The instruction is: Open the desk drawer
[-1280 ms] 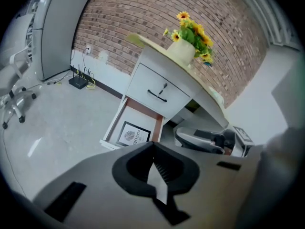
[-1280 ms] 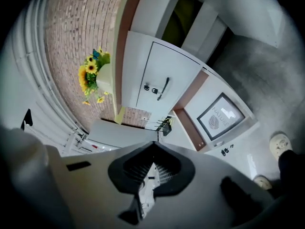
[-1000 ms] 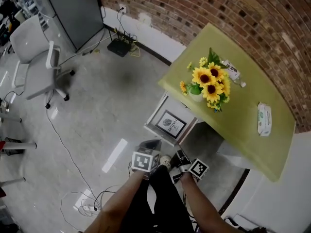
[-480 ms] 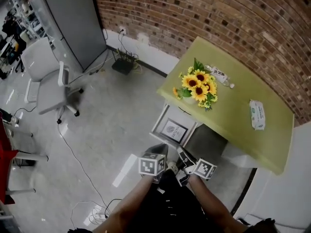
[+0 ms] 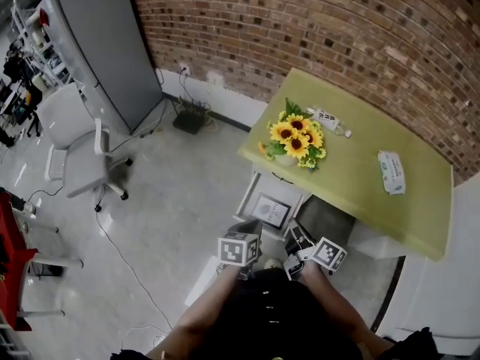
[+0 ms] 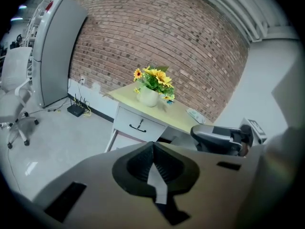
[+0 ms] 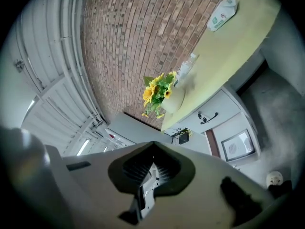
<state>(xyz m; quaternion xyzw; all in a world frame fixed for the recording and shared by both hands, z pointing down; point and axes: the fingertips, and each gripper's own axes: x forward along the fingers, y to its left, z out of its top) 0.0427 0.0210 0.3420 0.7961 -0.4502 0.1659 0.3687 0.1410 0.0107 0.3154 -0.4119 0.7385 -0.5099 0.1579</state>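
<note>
two sets of jaws pressed together on nothing: left gripper (image 5: 246, 229) and right gripper (image 5: 297, 235) have risen clear since a second ago. drawer (image 5: 248, 195) stands pulled out beneath the green surface (image 5: 352, 193), holding a framed picture (image 5: 270, 210), untouched. opening judged complete.

No wording can be read in any view. Green print is seen on the white pack (image 5: 391, 172) at the right of the tabletop (image 5: 352, 201), a label on the bottle (image 5: 328, 121) behind the sunflowers (image 5: 295, 135), and a dark emblem on the framed sheet (image 5: 270, 211) below the tabletop's edge, all too small to be made out.
</note>
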